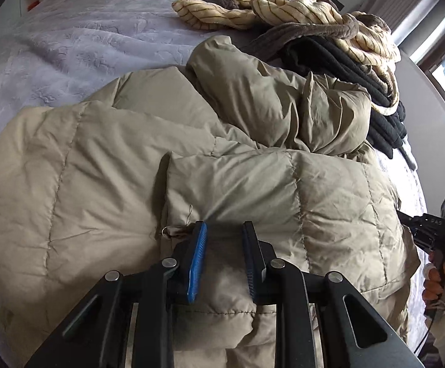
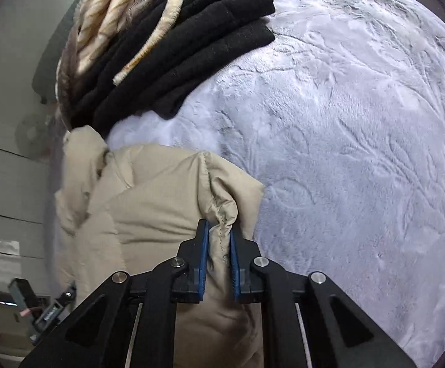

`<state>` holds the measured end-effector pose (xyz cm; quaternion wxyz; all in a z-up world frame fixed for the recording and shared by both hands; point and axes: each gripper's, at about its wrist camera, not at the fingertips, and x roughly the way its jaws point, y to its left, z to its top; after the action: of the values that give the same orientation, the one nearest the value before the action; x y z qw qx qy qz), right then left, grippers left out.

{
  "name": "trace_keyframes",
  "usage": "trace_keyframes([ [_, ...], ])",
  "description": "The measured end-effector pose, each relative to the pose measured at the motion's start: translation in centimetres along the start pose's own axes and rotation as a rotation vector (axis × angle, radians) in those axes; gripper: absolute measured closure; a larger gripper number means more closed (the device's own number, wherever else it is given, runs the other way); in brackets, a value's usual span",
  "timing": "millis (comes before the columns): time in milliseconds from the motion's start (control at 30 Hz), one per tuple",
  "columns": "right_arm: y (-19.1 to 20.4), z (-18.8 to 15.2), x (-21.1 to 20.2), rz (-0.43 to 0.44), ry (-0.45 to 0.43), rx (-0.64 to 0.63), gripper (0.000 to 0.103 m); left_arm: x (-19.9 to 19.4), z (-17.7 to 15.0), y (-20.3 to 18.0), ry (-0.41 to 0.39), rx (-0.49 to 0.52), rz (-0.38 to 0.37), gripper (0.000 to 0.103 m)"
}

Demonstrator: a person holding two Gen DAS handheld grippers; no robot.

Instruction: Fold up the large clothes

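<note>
Landmark: beige quilted puffer jacket (image 1: 228, 184), matte crinkled shell, stitched baffles, lying bunched on the bed's lavender plush blanket (image 1: 69, 46), embossed pile.

Left of the jacket: bare blanket only.

On the jacket: left gripper (image 1: 224, 230), black frame, blue ribbed pads; jaws part open astride a puffed fold near the hem, pads not visibly pressing it.

Right edge of the jacket: right gripper (image 2: 219, 233), jaws closed on a gathered stitched seam edge.

Beyond the jacket, far right: stacked clothes, black fleece garment (image 2: 197, 40) folded in ridges, cream striped fuzzy garment (image 1: 299, 12) draped over it.
</note>
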<state>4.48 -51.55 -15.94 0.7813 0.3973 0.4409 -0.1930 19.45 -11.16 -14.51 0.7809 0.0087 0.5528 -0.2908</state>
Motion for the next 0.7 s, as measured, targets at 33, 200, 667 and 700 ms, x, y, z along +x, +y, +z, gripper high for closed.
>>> trace_keyframes([
  [33,-0.1,-0.2,0.4,-0.019,-0.01,-0.012,0.087,0.3,-0.1,-0.3,-0.001,0.007,0.006,0.077],
  [200,1.3,-1.1,0.2,-0.116,-0.056,-0.098,0.085,0.5,-0.7,-0.9,-0.01,0.064,0.044,0.077],
  [667,2.7,-6.9,-7.3,-0.273,-0.14,-0.183,0.071,-6.7,-1.9,-0.1,-0.042,0.037,0.134,0.077],
  [700,2.5,-7.5,-7.6,-0.263,-0.131,-0.17,0.071,-6.8,-2.3,-0.2,-0.03,0.036,0.141,0.077],
])
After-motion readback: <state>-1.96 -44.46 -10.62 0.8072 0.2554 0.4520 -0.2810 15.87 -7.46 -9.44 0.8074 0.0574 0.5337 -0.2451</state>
